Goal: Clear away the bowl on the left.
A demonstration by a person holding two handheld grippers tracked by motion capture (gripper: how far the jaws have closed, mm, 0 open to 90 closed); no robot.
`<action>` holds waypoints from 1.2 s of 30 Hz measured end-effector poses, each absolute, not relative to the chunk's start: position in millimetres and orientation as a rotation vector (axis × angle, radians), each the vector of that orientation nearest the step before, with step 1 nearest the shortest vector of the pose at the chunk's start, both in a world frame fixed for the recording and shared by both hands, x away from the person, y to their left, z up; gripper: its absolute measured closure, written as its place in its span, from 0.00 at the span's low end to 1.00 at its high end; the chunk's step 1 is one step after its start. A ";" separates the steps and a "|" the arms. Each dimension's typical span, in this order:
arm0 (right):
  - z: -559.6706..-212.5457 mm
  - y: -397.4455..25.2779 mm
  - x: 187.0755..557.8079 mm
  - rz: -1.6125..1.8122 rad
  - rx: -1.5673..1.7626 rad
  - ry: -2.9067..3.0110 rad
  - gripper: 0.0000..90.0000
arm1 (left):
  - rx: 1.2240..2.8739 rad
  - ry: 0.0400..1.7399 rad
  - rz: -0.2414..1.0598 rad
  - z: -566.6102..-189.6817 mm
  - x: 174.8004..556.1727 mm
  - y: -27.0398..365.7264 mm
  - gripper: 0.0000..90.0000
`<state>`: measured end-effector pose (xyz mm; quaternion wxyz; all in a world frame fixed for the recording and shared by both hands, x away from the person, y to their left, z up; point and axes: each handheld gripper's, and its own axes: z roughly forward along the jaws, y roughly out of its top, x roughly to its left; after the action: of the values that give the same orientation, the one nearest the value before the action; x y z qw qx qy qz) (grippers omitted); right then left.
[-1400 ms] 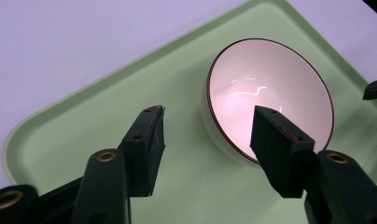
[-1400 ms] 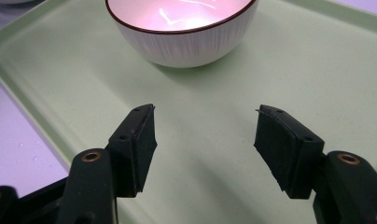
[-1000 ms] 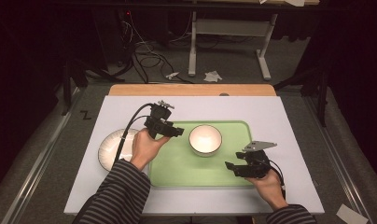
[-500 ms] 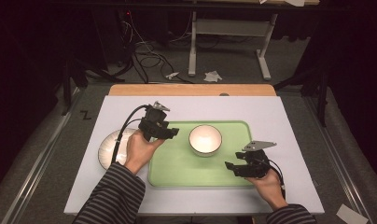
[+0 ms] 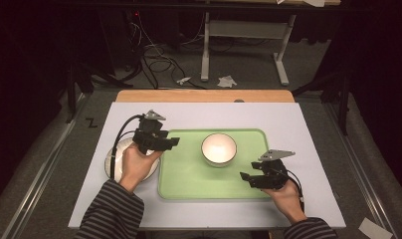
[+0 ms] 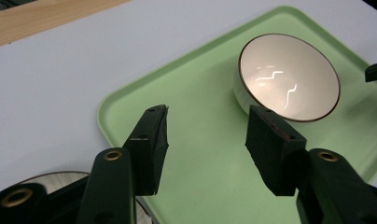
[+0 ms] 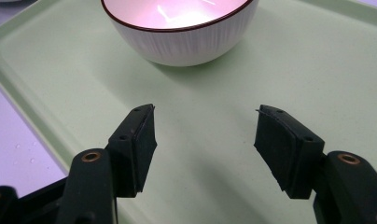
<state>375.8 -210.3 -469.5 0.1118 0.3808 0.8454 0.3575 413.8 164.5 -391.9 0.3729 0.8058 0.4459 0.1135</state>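
One white bowl (image 5: 219, 149) stood upright on green tray (image 5: 189, 179); left tool (image 5: 170, 143) and right tool (image 5: 247, 178), jaws wide, empty, flanked it; approach step, next likely closing on rim

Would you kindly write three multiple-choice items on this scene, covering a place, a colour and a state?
1. Where does the bowl stand?
A. on the tray
B. on the plate
C. on the floor

2. What colour is the tray?
A. blue
B. light green
C. red

3. How do the jaws of the left gripper stand?
A. shut on the bowl
C. shut on nothing
B. open and empty

Answers: 1 A, the bowl sits upright on the tray; 2 B, its surface is pale green; 3 B, a wide gap shows between them with nothing held.
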 end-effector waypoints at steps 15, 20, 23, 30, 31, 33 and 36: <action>-470.0 -209.8 375.3 1.049 1.129 2.480 0.43 | 2.012 1.136 0.278 -395.3 389.1 173.2 0.55; -469.5 -211.5 375.6 1.056 1.128 2.471 0.43 | 2.019 1.113 0.284 -398.9 382.0 168.2 0.54; -468.9 -211.5 375.1 1.060 1.136 2.470 0.43 | 2.040 1.094 0.277 -400.4 378.6 162.8 0.55; -469.5 -211.5 375.1 1.057 1.123 2.473 0.43 | 2.060 1.055 0.200 -411.1 367.3 150.5 0.56; -469.4 -211.9 375.5 1.056 1.121 2.472 0.43 | 2.065 1.057 0.197 -414.7 366.8 149.6 0.56; -469.1 -211.6 374.8 1.063 1.135 2.468 0.43 | 2.064 1.064 0.189 -418.3 366.3 148.8 0.56; -469.3 -211.5 375.1 1.059 1.126 2.470 0.43 | 2.077 1.067 0.189 -425.0 363.8 146.2 0.55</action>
<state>375.1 -211.5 -469.3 0.1138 0.3839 0.8422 0.3611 363.8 146.2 -425.0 0.3888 0.8169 0.4195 0.0744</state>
